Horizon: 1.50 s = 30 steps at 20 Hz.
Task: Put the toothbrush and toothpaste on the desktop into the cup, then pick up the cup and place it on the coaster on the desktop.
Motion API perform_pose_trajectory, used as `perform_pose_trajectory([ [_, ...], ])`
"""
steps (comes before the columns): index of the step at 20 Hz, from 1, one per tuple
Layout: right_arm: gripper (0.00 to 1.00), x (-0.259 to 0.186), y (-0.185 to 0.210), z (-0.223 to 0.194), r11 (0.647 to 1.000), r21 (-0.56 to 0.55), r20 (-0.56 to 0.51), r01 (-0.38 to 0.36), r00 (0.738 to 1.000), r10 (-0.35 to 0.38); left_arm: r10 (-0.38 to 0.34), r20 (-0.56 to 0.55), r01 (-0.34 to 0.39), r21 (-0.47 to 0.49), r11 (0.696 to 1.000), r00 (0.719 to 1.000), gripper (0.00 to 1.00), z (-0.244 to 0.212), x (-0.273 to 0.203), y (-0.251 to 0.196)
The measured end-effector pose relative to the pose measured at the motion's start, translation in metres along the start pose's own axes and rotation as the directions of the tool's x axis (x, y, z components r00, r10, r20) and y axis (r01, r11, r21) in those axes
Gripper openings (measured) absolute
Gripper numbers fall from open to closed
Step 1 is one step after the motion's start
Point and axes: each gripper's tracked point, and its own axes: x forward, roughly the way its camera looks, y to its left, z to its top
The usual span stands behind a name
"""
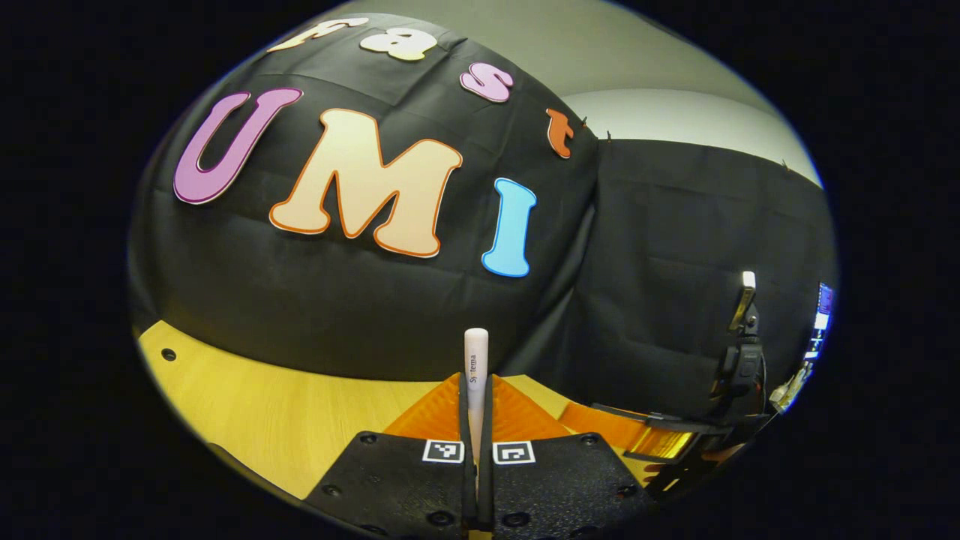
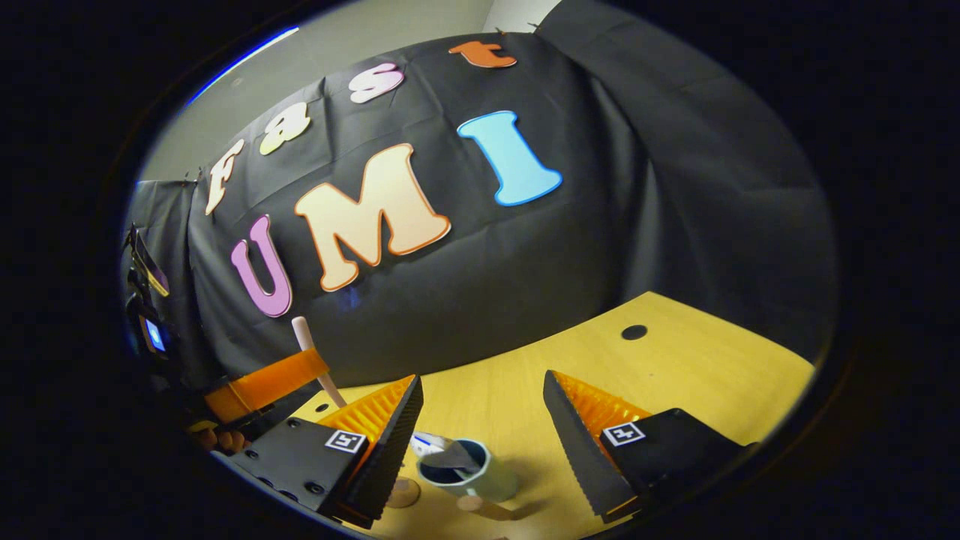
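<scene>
Left claw [image 1: 477,420] clamped tight on upright toothbrush [image 1: 475,360]; right claw [image 2: 480,427] wide, empty, above cup [image 2: 469,469] w/ toothpaste [image 2: 439,448].

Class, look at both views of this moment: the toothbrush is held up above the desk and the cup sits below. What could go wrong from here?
1. The left tool pinches the toothbrush low on its handle; it might pivot or slip before release.
2. The toothpaste already lies across the cup mouth, so the brush could catch on it or tip the cup.
3. The open right tool hovers close above the cup and may bump it.
</scene>
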Motion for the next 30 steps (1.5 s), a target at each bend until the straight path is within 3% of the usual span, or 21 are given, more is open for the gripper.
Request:
perform_pose_trajectory([
  [6,0.98,-0.04,-0.057,-0.002,0.992,-0.015,0.005,0.126,0.992,-0.126,-0.005,-0.015,0.004,-0.058,0.998,1.0,0.0,-0.035,0.01,-0.005],
  [11,0.98,-0.052,-0.073,-0.023,0.988,-0.015,-0.033,0.154,0.987,-0.154,-0.011,-0.049,0.007,-0.066,0.998,0.999,0.0,-0.063,0.011,-0.006],
  [12,0.93,-0.051,-0.073,-0.028,0.988,-0.017,-0.04,0.154,0.987,-0.154,-0.01,-0.054,0.006,-0.072,0.997,0.999,0.02,-0.069,0.012,-0.007],
  [14,0.98,-0.052,-0.071,-0.033,0.988,-0.031,-0.054,0.149,0.987,-0.151,-0.002,-0.065,-0.003,-0.085,0.996,0.998,0.08,-0.072,0.005,-0.006],
  [16,0.98,-0.052,-0.068,-0.035,0.99,-0.034,-0.066,0.137,0.988,-0.139,0.013,-0.078,-0.019,-0.086,0.996,0.997,0.23,-0.076,0.001,-0.005],
  [18,0.98,-0.052,-0.065,-0.034,0.991,-0.033,-0.072,0.128,0.989,-0.13,0.021,-0.08,-0.028,-0.083,0.996,0.997,0.59,-0.073,-0.004,-0.002],
  [20,0.98,-0.051,-0.06,-0.034,0.992,-0.04,-0.077,0.118,0.99,-0.121,0.053,-0.065,-0.058,-0.071,0.996,0.996,0.67,-0.064,-0.013,0.006],
  [21,0.98,-0.052,-0.056,-0.032,0.993,-0.043,-0.083,0.108,0.99,-0.111,0.072,-0.055,-0.076,-0.06,0.995,0.996,0.87,-0.056,-0.017,0.011],
  [23,0.98,-0.05,-0.044,-0.03,0.995,-0.051,-0.099,0.081,0.991,-0.086,0.11,-0.04,-0.111,-0.036,0.993,0.993,0.93,-0.044,-0.027,0.023],
  [27,0.98,-0.043,-0.01,-0.038,0.995,-0.101,-0.163,-0.018,0.987,0.001,0.213,-0.019,-0.213,0.014,0.977,0.977,0.93,-0.017,-0.053,0.056],
  [30,0.98,-0.037,0.012,-0.062,0.987,-0.121,-0.264,-0.108,0.962,0.073,0.3,-0.026,-0.299,0.044,0.953,0.954,0.93,-0.008,-0.076,0.083],
])
